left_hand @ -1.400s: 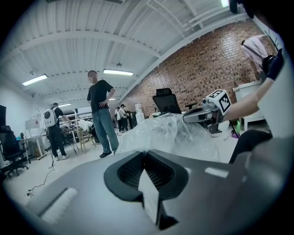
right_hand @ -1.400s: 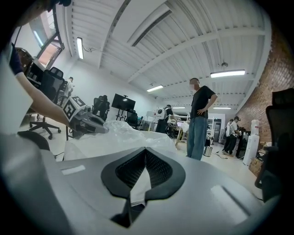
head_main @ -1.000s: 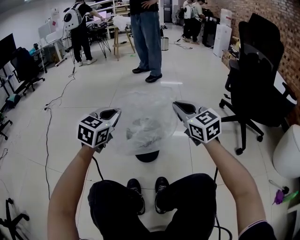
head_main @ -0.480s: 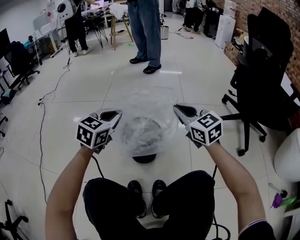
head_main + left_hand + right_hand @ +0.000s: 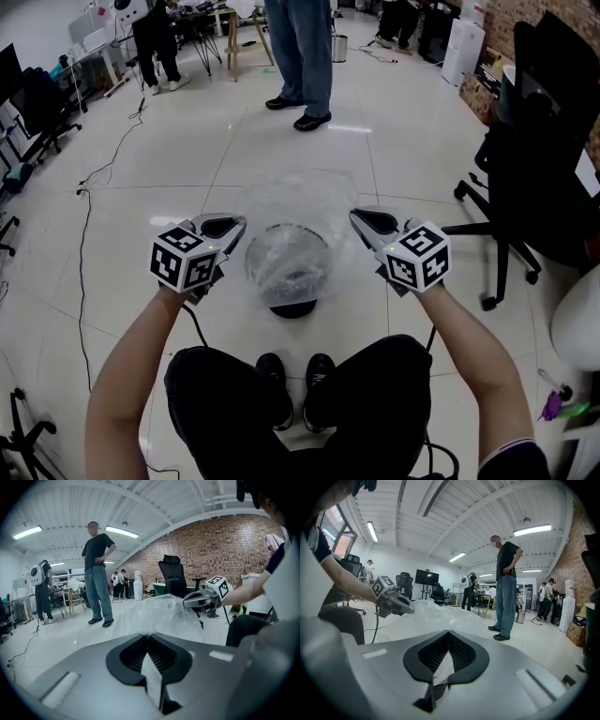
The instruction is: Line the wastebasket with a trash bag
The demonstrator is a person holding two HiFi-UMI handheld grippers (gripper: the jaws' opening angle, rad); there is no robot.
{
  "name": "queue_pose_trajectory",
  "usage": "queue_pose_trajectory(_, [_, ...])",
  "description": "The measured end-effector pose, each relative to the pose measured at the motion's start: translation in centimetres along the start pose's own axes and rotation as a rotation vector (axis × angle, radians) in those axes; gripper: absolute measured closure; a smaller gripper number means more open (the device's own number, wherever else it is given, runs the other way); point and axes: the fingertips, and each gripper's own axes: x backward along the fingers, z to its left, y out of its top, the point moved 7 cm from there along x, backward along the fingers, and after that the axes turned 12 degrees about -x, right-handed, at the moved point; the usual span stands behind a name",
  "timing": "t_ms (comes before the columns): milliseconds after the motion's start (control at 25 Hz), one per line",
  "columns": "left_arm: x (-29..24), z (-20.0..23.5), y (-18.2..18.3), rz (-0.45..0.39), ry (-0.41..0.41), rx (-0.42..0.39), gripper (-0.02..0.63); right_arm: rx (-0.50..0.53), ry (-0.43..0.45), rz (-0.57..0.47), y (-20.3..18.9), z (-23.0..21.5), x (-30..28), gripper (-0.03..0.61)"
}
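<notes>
My right gripper (image 5: 448, 634) is closed on the clear trash bag (image 5: 436, 613), which stretches across to my left gripper (image 5: 408, 608). A person (image 5: 506, 588) stands behind.

Clear trash bag (image 5: 292, 208), black-based wastebasket (image 5: 293, 310)

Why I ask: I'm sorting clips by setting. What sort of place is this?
Probably an open-plan office or lab workspace, judging by the long brick wall, a black office chair on a tiled floor, and a monitor on a stand.

No words, numbers, labels or signs can be read in any view; anything printed is too small or blurry.
</notes>
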Motion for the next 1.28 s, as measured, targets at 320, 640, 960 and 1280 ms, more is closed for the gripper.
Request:
queue_pose_trajectory(320, [0.5,0.7,1.0,0.013,-0.023,0.017,0.603,0.004,0.008,0.004,1.6,0.3,-0.1,0.577])
queue_pose_trajectory(640, [-0.6,1.7,0.4,0.092,-0.012,0.045,0.601,-0.030,-0.012,0.074,2.6,-0.4,-2.0,0.577])
queue_pose_trajectory(960, [-2.9,2.6,-1.2,0.167,-0.022,0.097,0.603,-0.076,-0.025,0.152,1.9,-1.9,-4.9,0.577])
queue_pose_trajectory(1280, [-4.5,2.7,-4.6,0.217,-0.028,0.139,0.602,-0.105,-0.041,0.226,-0.7,-3.1,-6.7,0.577])
